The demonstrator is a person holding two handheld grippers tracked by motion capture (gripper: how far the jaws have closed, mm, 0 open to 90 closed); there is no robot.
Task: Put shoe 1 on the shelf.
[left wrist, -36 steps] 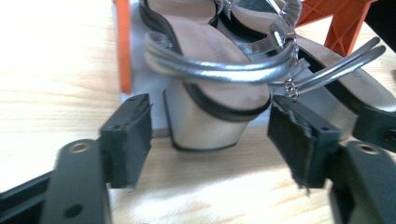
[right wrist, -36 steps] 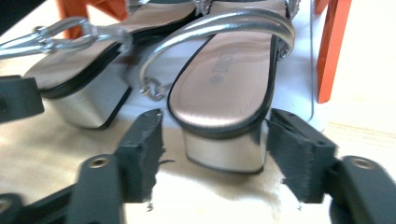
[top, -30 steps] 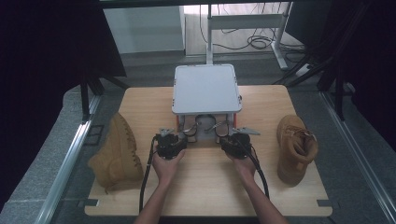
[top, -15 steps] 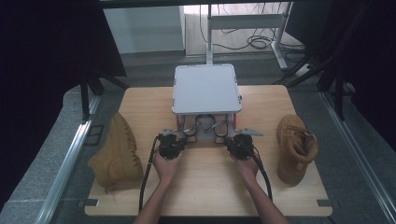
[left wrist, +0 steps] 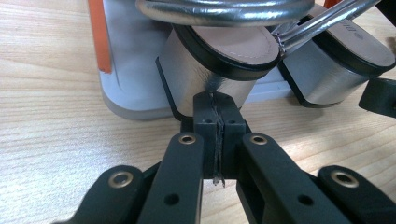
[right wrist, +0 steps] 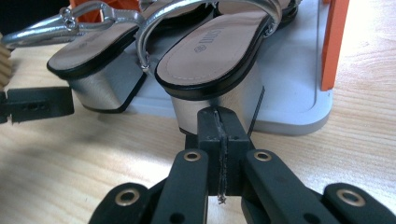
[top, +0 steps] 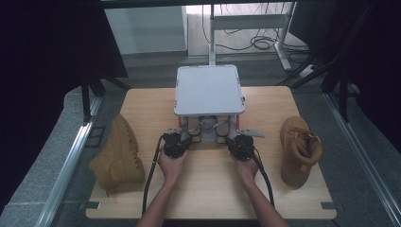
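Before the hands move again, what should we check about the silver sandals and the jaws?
1. Left gripper jaws shut, nothing between them: ok.
2. Right gripper jaws shut, nothing between them: ok.
3. Left gripper tips against the block heel of one silver sandal: close to it, whether touching cannot tell.
4. Right gripper tips against the heel of the other silver sandal: close to it, whether touching cannot tell.
5. Both sandals resting on the lower shelf of the grey rack: ok.
6. Tan boots away from both hands: ok.
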